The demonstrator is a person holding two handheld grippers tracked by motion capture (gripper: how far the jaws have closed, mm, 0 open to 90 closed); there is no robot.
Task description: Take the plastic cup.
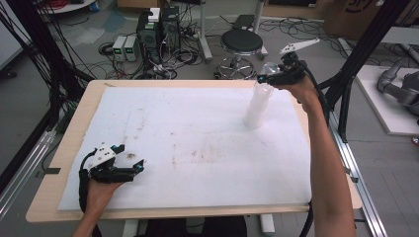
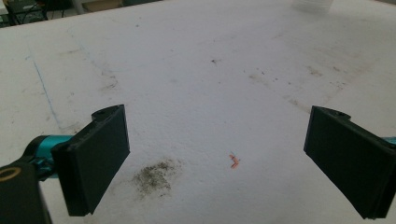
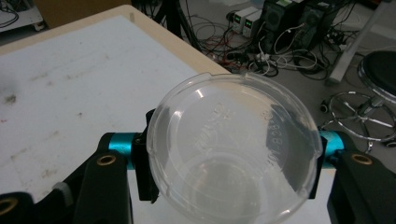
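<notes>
**Clear cup, gripped above the stack at the far right of the table**

Item: one clear plastic cup [image 3: 233,149], seen from above its open mouth in the right gripper view. Your right gripper [image 1: 276,75] has its two black jaws pressed on the cup's sides, left and right, holding it. In the high view the cup sits at the top of a tall stack of clear cups [image 1: 258,108], which stands upright on the white foam mat [image 1: 188,128] near the far right corner; whether the held cup is free of the stack cannot be told.

Your left gripper [image 1: 129,159] rests low at the near left of the mat, jaws wide apart with nothing between them; below lie a dark smudge [image 2: 156,176] and a small orange scrap [image 2: 233,160].

Beyond the table: a black stool [image 1: 241,43].
</notes>
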